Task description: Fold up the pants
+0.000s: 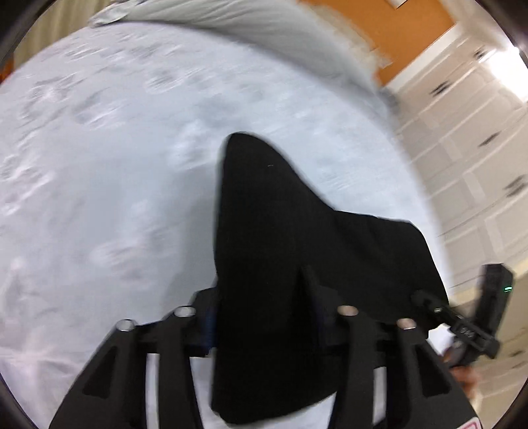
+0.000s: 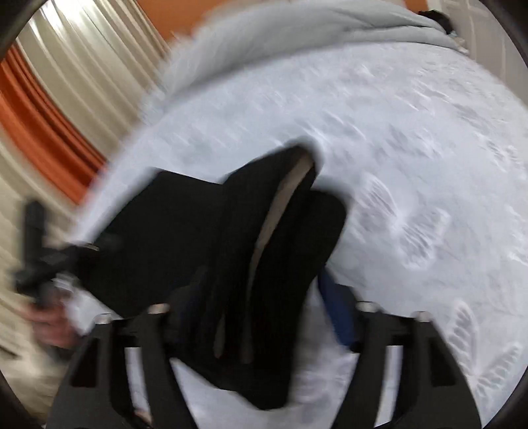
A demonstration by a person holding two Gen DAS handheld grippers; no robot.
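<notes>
Black pants (image 1: 280,231) hang in front of my left gripper (image 1: 260,283), bunched between its fingers and hiding the tips; it looks shut on the cloth. The same pants (image 2: 204,237), a pale lining showing along a fold, drape through my right gripper (image 2: 257,280), which also looks shut on them. The blue pad (image 2: 336,313) of one right finger shows beside the cloth. Each view shows the other gripper at the far corner of the cloth: the right one (image 1: 462,326) and the left one (image 2: 49,264). Both pictures are blurred.
A white embossed bedspread (image 1: 99,165) (image 2: 429,165) lies below. A grey duvet (image 1: 247,19) (image 2: 330,19) is piled along its far side. White panelled doors (image 1: 478,148) stand beyond one edge, and striped curtains (image 2: 66,66) beyond the other. A hand (image 2: 49,323) holds the left gripper.
</notes>
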